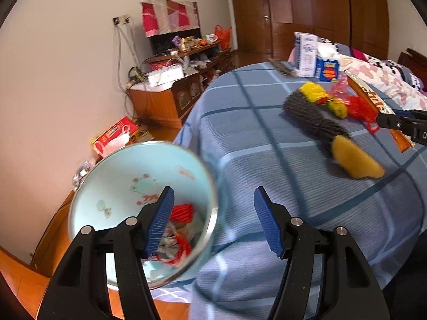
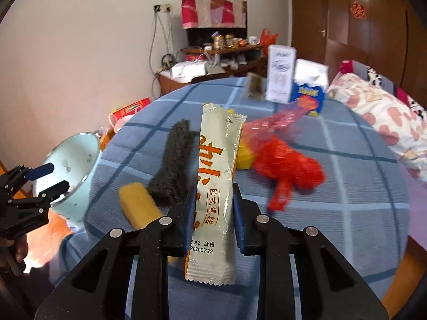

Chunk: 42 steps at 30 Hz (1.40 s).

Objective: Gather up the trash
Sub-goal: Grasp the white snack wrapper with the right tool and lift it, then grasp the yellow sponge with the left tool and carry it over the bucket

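- The right gripper (image 2: 213, 214) has its fingers closed on a long snack wrapper (image 2: 217, 186), pinching it near its lower half; the wrapper stands up between the fingers, above the blue checked tabletop (image 2: 347, 213).
- The left gripper (image 1: 213, 224) has its fingers spread wide and holds nothing; it hangs beside the light blue bin (image 1: 117, 184), which sits off the tabletop's edge and already holds red netting and scraps.
- Left on the tabletop: a red mesh bag (image 2: 288, 165), a yellow scrap (image 2: 244, 157), a dark fuzzy strip (image 2: 174, 162) and a yellow sponge (image 2: 138, 204), lying close together.
- Risk: the wrapper is slick and limp, so it could slide out of the pinch or flop on the way to the bin.
- Risk: the bin's mouth is tilted and beyond the tabletop's edge, so a release short of it would likely drop the wrapper on the floor.
- Risk: the left gripper is near the rim and could knock the bin.
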Each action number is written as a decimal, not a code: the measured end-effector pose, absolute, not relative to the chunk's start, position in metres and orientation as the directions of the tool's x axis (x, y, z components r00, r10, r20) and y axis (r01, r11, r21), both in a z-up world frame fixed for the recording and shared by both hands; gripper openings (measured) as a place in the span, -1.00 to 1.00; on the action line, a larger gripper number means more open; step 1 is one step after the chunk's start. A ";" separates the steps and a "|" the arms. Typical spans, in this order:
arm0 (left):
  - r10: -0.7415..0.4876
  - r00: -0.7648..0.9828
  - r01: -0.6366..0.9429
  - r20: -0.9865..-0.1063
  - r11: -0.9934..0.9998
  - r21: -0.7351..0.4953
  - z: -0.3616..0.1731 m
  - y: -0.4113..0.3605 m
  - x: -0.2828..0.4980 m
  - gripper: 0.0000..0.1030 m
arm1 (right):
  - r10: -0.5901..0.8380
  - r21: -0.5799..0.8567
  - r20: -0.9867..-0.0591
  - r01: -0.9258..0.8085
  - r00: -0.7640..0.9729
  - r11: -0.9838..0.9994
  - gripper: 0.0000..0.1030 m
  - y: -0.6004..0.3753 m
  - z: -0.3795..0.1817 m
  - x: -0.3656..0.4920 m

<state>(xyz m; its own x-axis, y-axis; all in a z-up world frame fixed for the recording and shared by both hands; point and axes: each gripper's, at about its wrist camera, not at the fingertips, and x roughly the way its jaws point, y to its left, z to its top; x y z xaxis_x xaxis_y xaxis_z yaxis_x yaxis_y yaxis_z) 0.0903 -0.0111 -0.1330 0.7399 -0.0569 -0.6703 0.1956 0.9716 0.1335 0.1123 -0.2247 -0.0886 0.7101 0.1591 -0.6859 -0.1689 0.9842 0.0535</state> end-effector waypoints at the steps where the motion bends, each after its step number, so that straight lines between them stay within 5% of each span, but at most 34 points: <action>1: -0.072 0.741 0.208 -0.668 0.970 0.127 -0.131 -0.017 0.090 0.19 | 0.140 0.040 -0.683 -0.154 0.717 0.987 -0.49 -0.232 -0.089 0.106; 15: -0.240 0.707 0.380 -0.666 0.922 0.071 -0.127 -0.118 0.097 0.19 | -0.001 0.002 -0.687 0.003 0.727 1.000 -0.49 -0.315 -0.107 0.061; 19: -0.303 0.627 0.429 -0.717 0.903 -0.006 -0.142 -0.126 0.108 -0.51 | 0.013 0.010 -0.686 -0.008 0.728 1.000 -0.49 -0.314 -0.111 0.058; 25: -0.323 0.617 0.461 -0.718 0.887 -0.002 -0.140 -0.129 0.105 -0.80 | 0.029 0.019 -0.683 -0.022 0.730 1.000 -0.49 -0.310 -0.113 0.056; 42: -0.228 0.740 0.317 -0.633 0.948 0.029 -0.093 -0.038 0.088 -0.84 | 0.119 0.000 -0.631 -0.153 0.766 0.988 -0.49 -0.241 -0.083 0.072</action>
